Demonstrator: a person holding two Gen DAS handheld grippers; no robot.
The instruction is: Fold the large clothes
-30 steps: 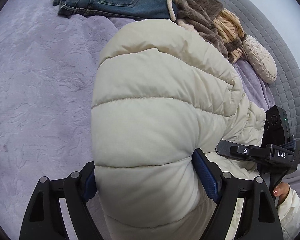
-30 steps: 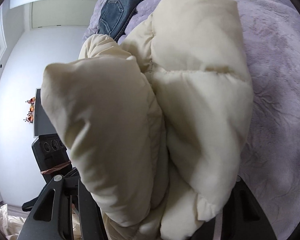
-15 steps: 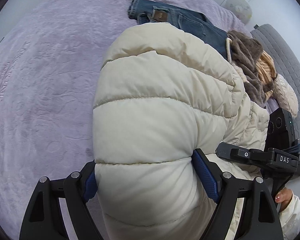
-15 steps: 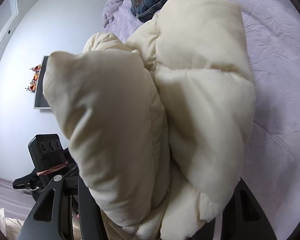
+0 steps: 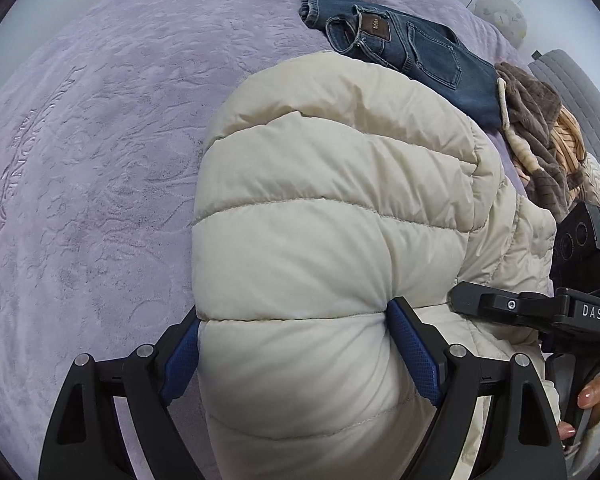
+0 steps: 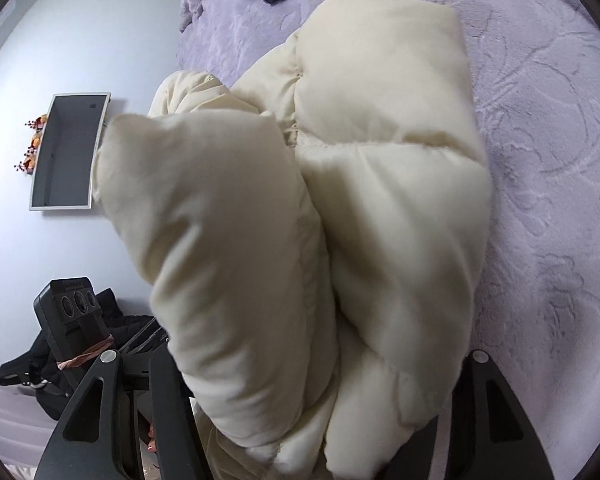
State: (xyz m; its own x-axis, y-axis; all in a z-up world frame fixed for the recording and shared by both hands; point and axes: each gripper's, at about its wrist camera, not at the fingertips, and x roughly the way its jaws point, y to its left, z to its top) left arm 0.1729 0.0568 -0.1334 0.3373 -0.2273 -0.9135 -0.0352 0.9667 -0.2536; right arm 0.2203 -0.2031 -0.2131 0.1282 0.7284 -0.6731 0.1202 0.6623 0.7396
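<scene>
A folded cream puffer jacket (image 5: 332, 208) fills the left wrist view, lying over the lilac bed cover (image 5: 80, 160). My left gripper (image 5: 296, 316) pinches its near end; the blue pads (image 5: 412, 344) dent the padding while the jaws are opening. In the right wrist view the same jacket (image 6: 380, 160) bulges in two thick rolls between the fingers of my right gripper (image 6: 320, 380). Those jaws are opening too, and their pads are hidden by the fabric. The right gripper's body (image 5: 540, 312) shows at the jacket's right side, with a hand (image 5: 592, 400) on it.
Folded blue jeans (image 5: 400, 44) lie on the bed beyond the jacket. A brown fleece garment (image 5: 532, 120) is heaped against a grey quilted headboard (image 5: 572, 80). A grey wall shelf (image 6: 68, 152) hangs on the white wall past the bed's edge.
Both grippers have carried the jacket across the bed and a little lower. In the left view the jeans have slid from upper left to upper right. Both still hold the jacket.
</scene>
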